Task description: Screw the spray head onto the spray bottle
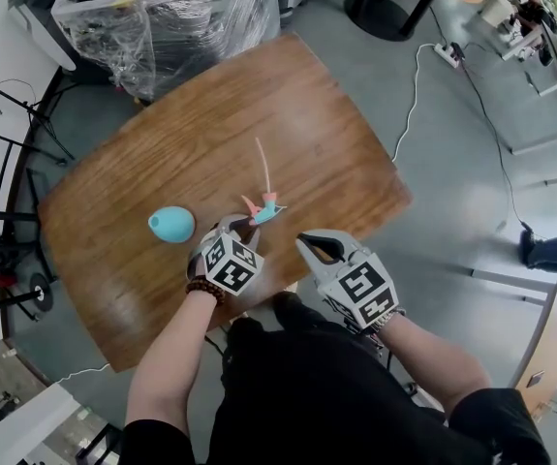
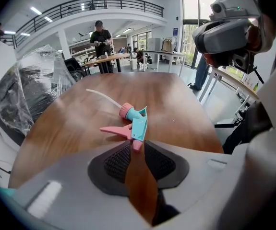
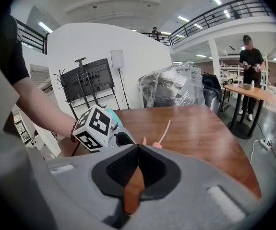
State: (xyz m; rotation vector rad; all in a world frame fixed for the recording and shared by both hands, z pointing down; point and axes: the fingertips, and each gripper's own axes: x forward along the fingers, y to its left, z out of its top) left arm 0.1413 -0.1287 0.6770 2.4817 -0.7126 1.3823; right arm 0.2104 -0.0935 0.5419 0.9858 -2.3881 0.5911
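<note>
The spray head (image 1: 266, 209) (image 2: 135, 121) is lying on its side on the wooden bench (image 1: 288, 105) (image 2: 80, 123) (image 3: 200, 128), near the edge closest to the person. Its teal body and pink trigger are facing the left gripper. Its thin dip tube (image 1: 261, 158) (image 2: 104, 98) (image 3: 165, 131) is trailing away toward the bench centre.

The left gripper (image 1: 246, 223) (image 2: 137, 147) is pointing steeply down at the head w/ its jaws nearly together. They are pinching the pink nozzle tip (image 2: 137, 144), and both pads look to be touching it, w/ only a narrow wedge of bench showing behind the tips. The head is resting on the bench, not lifted.

The right gripper (image 1: 307, 240) (image 3: 138, 146) is hovering just beside the left one, at the bench edge. Its jaws are pressed together w/ nothing btwn them. Its view is looking across at the left gripper's marker cube (image 3: 95, 127).

The teal spray bottle (image 1: 171, 224) is sitting on the bench to the left of the left gripper, apart from the head and not touched by either gripper.

In the bkgd, a plastic-wrapped stack (image 1: 162, 17) (image 2: 27, 90) (image 3: 171, 85) is standing past the far end of the bench. A person (image 2: 100, 40) (image 3: 249, 56) is standing at another table.
</note>
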